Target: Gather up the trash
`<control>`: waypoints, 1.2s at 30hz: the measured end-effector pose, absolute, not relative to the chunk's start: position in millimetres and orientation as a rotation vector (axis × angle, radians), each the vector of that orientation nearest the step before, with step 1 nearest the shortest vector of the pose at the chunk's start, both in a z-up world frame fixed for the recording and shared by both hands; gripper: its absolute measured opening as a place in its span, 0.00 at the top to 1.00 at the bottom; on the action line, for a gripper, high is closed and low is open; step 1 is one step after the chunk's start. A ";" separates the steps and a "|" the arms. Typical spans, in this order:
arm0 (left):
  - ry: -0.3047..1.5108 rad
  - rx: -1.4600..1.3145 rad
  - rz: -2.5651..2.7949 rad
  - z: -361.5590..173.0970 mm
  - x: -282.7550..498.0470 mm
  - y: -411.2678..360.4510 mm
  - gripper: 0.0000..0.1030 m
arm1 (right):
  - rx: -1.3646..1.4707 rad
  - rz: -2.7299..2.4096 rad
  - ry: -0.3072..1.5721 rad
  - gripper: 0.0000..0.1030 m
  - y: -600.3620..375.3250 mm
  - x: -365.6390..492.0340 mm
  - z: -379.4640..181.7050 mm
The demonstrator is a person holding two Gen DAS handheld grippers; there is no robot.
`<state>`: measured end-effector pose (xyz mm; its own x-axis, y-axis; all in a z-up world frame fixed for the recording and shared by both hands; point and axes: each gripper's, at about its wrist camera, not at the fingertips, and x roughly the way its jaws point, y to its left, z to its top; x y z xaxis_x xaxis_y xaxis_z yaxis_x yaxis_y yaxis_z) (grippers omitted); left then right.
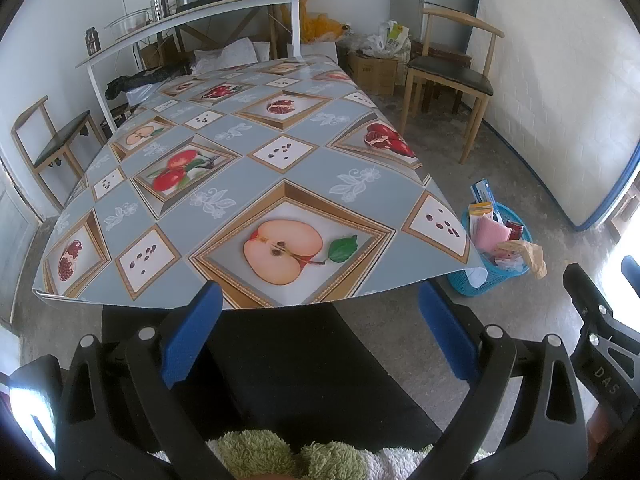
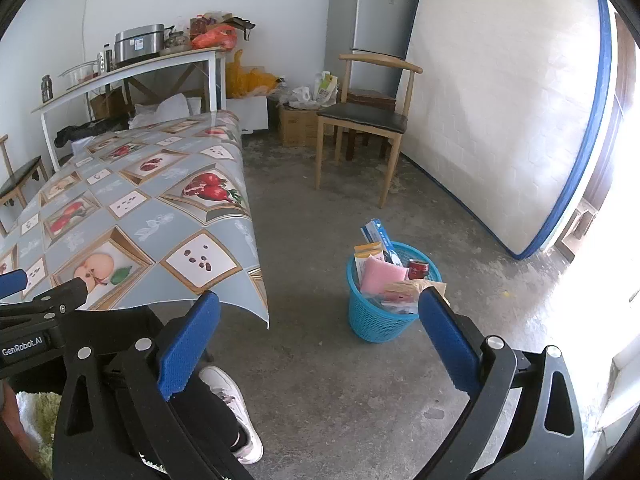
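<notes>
A blue plastic basket [image 2: 374, 320] stands on the floor right of the table, filled with trash: a pink sponge [image 2: 380, 276], a red can [image 2: 418, 268], cardboard boxes [image 2: 370, 254] and crumpled paper. The same basket [image 1: 486, 276] appears in the left wrist view beside the table's near right corner. My left gripper [image 1: 320, 336] is open and empty, held just before the table's front edge. My right gripper [image 2: 320, 344] is open and empty too, above the floor left of the basket. The table [image 1: 224, 160] has a fruit-patterned cloth with nothing on it.
Wooden chairs [image 2: 360, 120] stand at the back right and at the far left [image 1: 56, 144]. A white mattress [image 2: 500, 120] leans on the right wall, with a fridge [image 2: 368, 20] behind. A cluttered shelf [image 1: 192, 16] sits beyond the table. The person's leg and white shoe [image 2: 232, 404] are below.
</notes>
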<state>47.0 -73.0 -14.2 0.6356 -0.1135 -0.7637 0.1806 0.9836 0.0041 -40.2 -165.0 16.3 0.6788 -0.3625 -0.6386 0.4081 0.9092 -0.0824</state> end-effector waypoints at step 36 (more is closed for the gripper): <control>0.867 0.083 -0.168 -13.7 47.3 -73.3 0.08 | 0.066 -0.438 0.695 0.06 -165.3 -40.6 18.2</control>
